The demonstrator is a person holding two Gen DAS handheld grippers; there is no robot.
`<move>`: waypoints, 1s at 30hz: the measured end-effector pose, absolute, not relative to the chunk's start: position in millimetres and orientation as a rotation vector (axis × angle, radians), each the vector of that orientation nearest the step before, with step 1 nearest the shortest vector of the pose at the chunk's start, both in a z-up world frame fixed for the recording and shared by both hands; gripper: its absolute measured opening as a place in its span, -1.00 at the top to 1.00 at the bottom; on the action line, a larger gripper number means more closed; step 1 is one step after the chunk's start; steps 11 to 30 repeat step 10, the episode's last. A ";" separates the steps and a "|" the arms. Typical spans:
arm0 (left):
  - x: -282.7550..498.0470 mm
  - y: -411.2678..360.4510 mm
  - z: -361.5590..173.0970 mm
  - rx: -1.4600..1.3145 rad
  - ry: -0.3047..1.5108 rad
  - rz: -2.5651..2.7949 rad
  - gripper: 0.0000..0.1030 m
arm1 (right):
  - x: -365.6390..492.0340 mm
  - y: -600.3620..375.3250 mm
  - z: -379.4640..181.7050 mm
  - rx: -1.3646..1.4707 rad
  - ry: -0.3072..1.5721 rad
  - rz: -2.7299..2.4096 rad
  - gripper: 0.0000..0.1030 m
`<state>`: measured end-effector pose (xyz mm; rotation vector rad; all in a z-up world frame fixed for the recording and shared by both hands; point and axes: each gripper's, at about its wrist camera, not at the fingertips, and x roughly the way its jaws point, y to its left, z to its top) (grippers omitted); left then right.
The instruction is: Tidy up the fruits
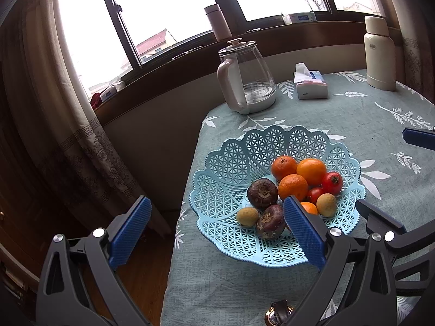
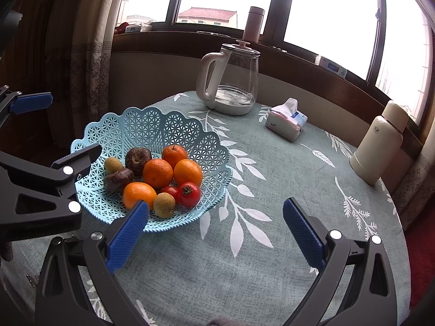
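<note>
Your left gripper (image 1: 217,209) stands wide open, nothing between its blue pads; its right-hand pad (image 1: 304,233) overlaps the near side of the basket in view, whether touching cannot be told; the other pad hangs off the table edge over the floor. Your right gripper (image 2: 216,214) is likewise spread wide and empty; one pad (image 2: 127,233) sits in front of the basket's near rim, the other over bare tablecloth (image 2: 272,258).

All fruit lies in the light blue lattice basket (image 2: 130,125), near the table's left edge; the basket is round with a scalloped rim, no clear long axis. Contents: four oranges (image 2: 157,173) clustered centre; two tomatoes (image 2: 189,194), the larger with its calyx showing; two dark purple fruits (image 1: 262,193), one touching the other; two small tan fruits (image 2: 164,205), apart.

Both grippers point forward and down toward the table, side by side, left one at the basket.

Beyond: glass kettle (image 2: 231,81), tissue pack (image 2: 285,121), cream flask (image 2: 380,146).
</note>
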<state>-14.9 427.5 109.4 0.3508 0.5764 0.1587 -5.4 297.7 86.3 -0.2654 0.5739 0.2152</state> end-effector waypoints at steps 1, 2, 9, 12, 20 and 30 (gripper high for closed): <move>-15.0 427.2 109.5 0.349 0.576 0.159 -0.93 | -5.1 296.1 86.5 -0.265 0.574 0.210 -0.91; -15.1 426.7 110.1 0.348 0.575 0.158 -0.93 | -4.3 293.6 86.2 -0.264 0.577 0.203 -0.91; -19.7 407.3 117.4 0.285 0.567 0.076 -0.93 | 10.3 226.1 67.7 -0.213 0.681 0.067 -0.91; -20.8 400.8 117.8 0.267 0.568 0.053 -0.93 | 12.7 208.5 63.0 -0.197 0.706 0.035 -0.91; -20.8 400.8 117.8 0.267 0.568 0.053 -0.93 | 12.7 208.5 63.0 -0.197 0.706 0.035 -0.91; -20.8 400.8 117.8 0.267 0.568 0.053 -0.93 | 12.7 208.5 63.0 -0.197 0.706 0.035 -0.91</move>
